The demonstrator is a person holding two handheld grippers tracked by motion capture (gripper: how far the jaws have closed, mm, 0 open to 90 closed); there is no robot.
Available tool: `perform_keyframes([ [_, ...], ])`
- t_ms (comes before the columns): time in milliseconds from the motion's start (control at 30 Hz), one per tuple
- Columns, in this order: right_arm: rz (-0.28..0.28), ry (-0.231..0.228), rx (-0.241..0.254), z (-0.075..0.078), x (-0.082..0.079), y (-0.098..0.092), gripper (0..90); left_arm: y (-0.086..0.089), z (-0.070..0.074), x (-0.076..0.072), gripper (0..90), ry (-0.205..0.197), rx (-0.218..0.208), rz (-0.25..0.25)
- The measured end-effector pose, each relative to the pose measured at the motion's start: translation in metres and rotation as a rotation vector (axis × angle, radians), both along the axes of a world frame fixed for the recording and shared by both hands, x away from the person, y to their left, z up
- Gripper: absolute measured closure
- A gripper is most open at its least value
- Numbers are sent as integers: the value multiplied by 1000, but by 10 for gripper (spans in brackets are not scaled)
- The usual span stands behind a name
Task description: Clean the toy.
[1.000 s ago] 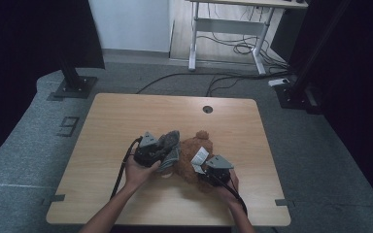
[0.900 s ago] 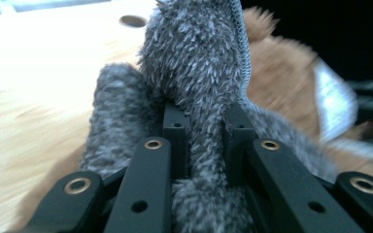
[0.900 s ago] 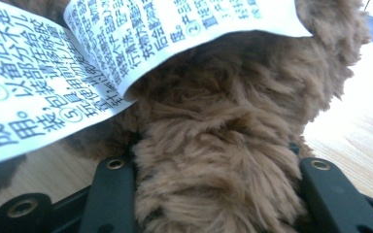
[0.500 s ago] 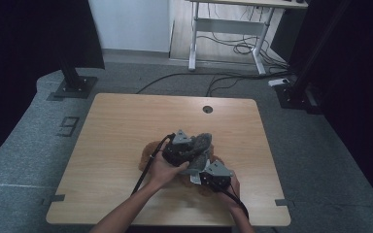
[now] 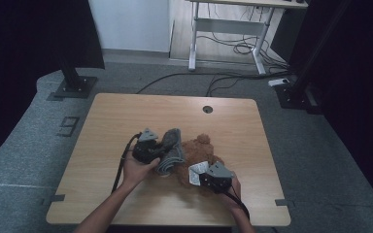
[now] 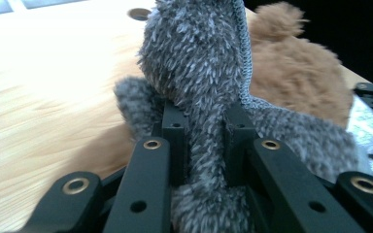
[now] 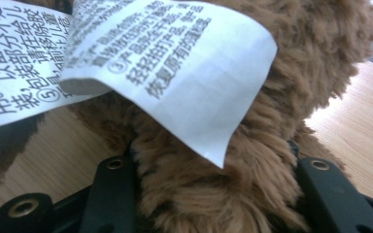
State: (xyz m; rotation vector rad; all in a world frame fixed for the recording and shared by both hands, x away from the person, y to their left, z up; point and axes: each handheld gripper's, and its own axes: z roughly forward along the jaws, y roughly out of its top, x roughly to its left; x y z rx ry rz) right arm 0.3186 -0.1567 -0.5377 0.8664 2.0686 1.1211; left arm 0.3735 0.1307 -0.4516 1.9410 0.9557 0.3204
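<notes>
Left hand-held gripper (image 5: 161,151) moved left, clamping grey plush cloth (image 5: 171,156)

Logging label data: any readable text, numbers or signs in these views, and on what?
White care tag on the brown plush toy, right gripper view: "轻轻拍打产品" and "恢复原有的蓬松", after a circled 3.
Second tag fold: circled 5; the rest is cut off or blurred.
Grey floor, high view: a mark like "9".
Grey plush garment: no text.

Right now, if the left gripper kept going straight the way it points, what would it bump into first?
Probably the brown teddy bear: the left gripper, clamped on the grey fuzzy cloth, points toward it, though depth is unclear.
</notes>
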Motion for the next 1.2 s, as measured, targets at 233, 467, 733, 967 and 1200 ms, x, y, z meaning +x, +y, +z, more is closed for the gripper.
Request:
perform_keyframes([
  [233, 1, 2, 3, 0, 0, 0, 531, 42, -6, -2, 758, 14, -43, 74],
  [467, 5, 8, 7, 0, 1, -1, 531, 68, -19, -6, 759, 40, -57, 123],
  [733, 13, 17, 9, 0, 1, -3, 531, 82, -31, -6, 760, 86, -57, 151],
  [967, 24, 7, 4, -1, 0, -4, 531, 66, 4, -1, 759, 32, -75, 117],
  [1200, 40, -9, 2, -1, -2, -6, 531, 15, 20, 12, 757, 14, -32, 42],
])
